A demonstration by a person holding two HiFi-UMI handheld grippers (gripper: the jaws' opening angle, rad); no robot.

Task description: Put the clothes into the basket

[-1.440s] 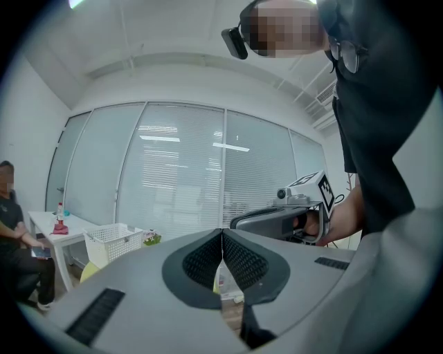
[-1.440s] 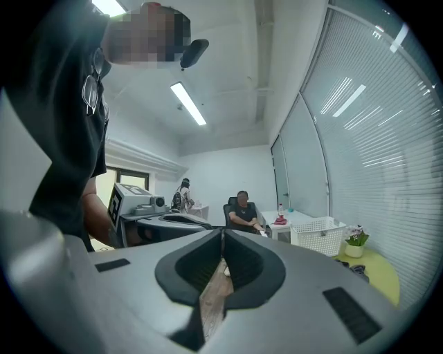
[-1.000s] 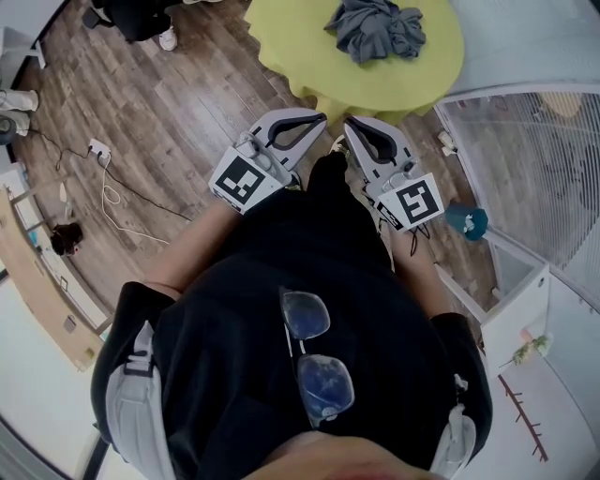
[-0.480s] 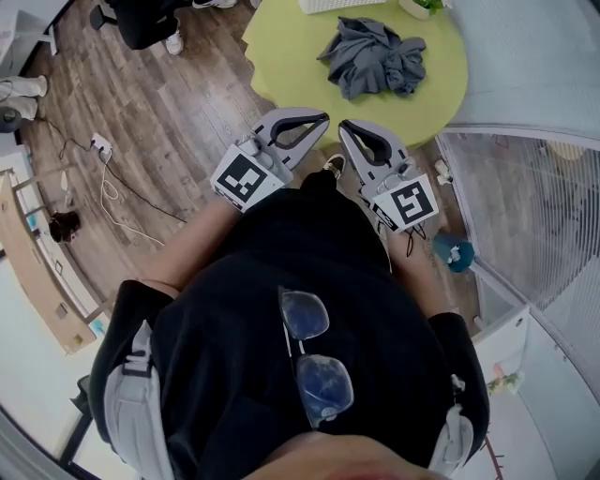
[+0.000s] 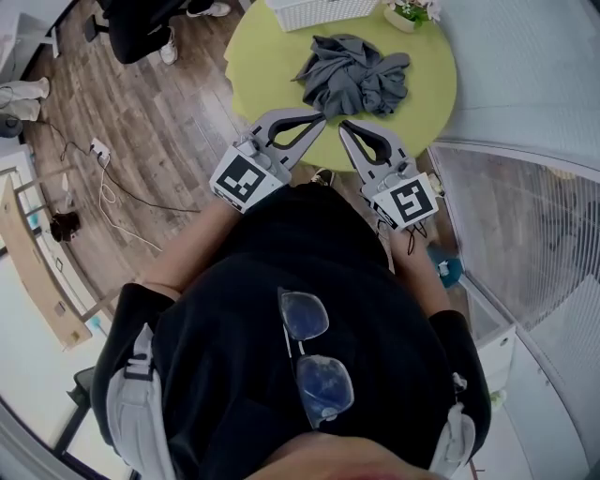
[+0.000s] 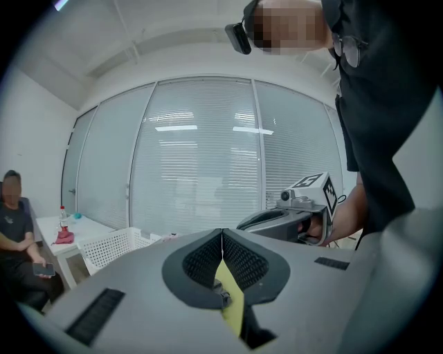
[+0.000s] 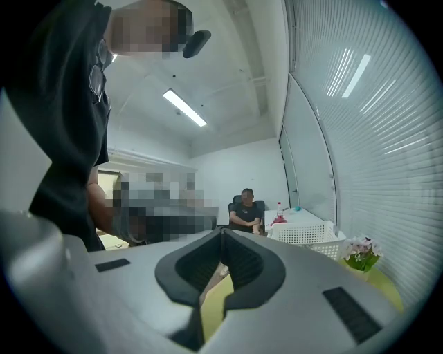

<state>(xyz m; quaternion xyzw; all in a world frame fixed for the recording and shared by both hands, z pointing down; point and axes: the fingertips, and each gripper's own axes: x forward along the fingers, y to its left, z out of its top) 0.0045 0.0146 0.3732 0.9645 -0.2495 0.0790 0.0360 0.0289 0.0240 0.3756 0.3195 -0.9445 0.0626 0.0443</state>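
A crumpled pile of grey clothes [image 5: 352,77] lies on the round yellow-green table [image 5: 262,66]. A white lattice basket [image 5: 309,11] stands at the table's far edge, cut off by the top of the head view; it also shows as the basket [image 6: 114,247] and the basket [image 7: 304,234] in the gripper views. My left gripper [image 5: 323,116] and right gripper [image 5: 343,125] hover side by side over the table's near edge, short of the clothes. On both, the jaws meet at the tips with nothing between them [image 6: 221,231] [image 7: 221,231].
A small flower pot [image 5: 410,13] stands right of the basket. Glass walls with blinds [image 5: 525,187] run along the right. A cable and plug [image 5: 98,150] lie on the wooden floor at left. A seated person [image 7: 246,211] is beyond the table.
The table and the clothes have slid down and closer in the head view, and the basket and flower pot have come into sight. Both grippers stay shut, now over the table's edge.
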